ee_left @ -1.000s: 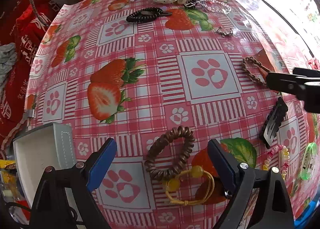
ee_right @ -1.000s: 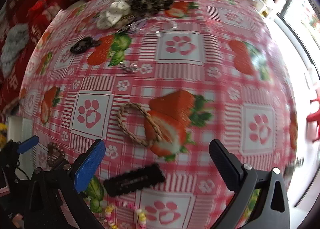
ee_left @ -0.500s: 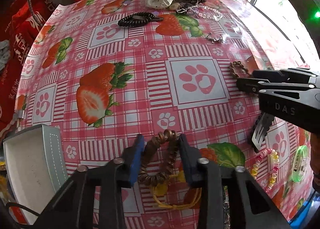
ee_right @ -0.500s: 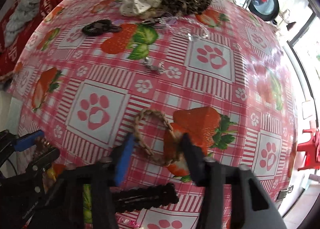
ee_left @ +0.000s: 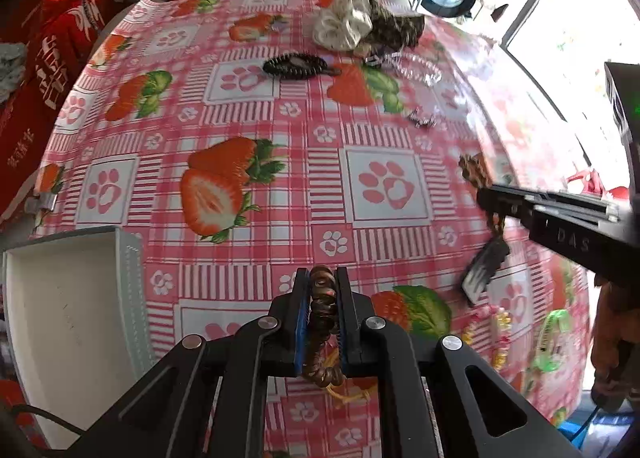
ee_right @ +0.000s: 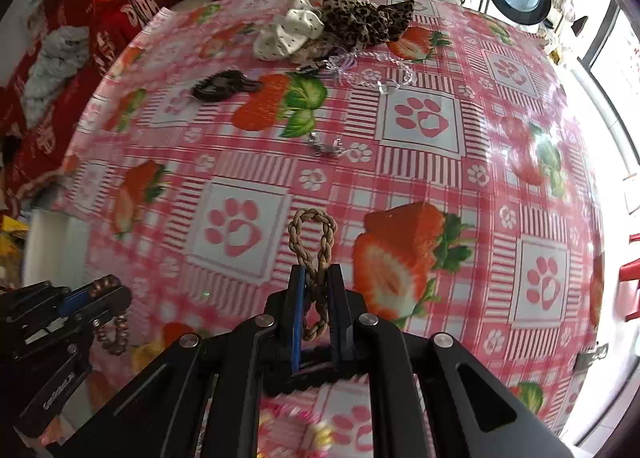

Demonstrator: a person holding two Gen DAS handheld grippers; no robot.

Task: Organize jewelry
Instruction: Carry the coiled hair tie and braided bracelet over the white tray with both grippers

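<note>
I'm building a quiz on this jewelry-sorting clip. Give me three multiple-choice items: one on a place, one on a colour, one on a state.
1. Where is the white box?
A. at the table's left edge
B. at the table's centre
C. under the scrunchies

2. What colour is the spotted scrunchie beside the leopard-print one?
A. blue
B. cream
C. black

3. What is the left claw doing?
A. open above the table
B. shut on nothing
C. shut on the brown coil bracelet

Key: 1 A, the box sits off the cloth's left edge in the left wrist view. 2 B, its fabric is pale cream. 3 C, the coil is pinched between the pads.
</note>
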